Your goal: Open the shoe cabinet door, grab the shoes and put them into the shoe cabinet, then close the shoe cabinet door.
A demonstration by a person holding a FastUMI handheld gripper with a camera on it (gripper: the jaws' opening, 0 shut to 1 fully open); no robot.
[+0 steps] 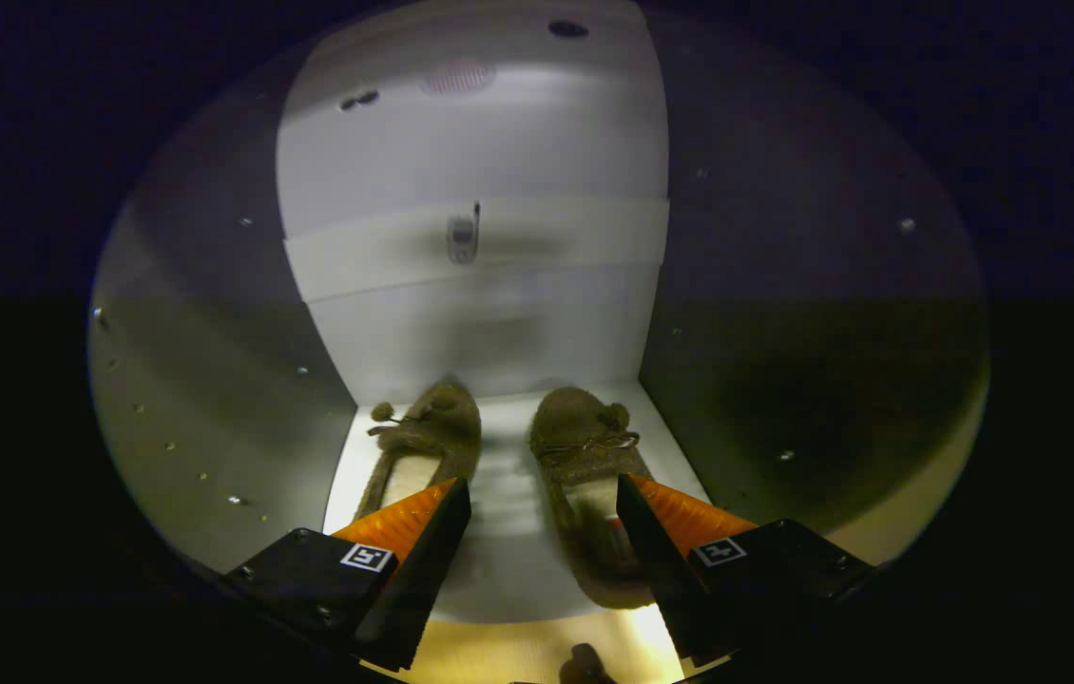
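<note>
Your gripper (544, 499) is open and empty. Both shoes, left (428, 442) and right (584, 465), lie inside the cabinet (489, 323), toes toward its back wall, just ahead of the fingers; back straight out.

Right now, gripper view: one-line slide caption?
Open gripper looks into the cabinet, two fuzzy slippers side by side on the shelf ahead.
</note>
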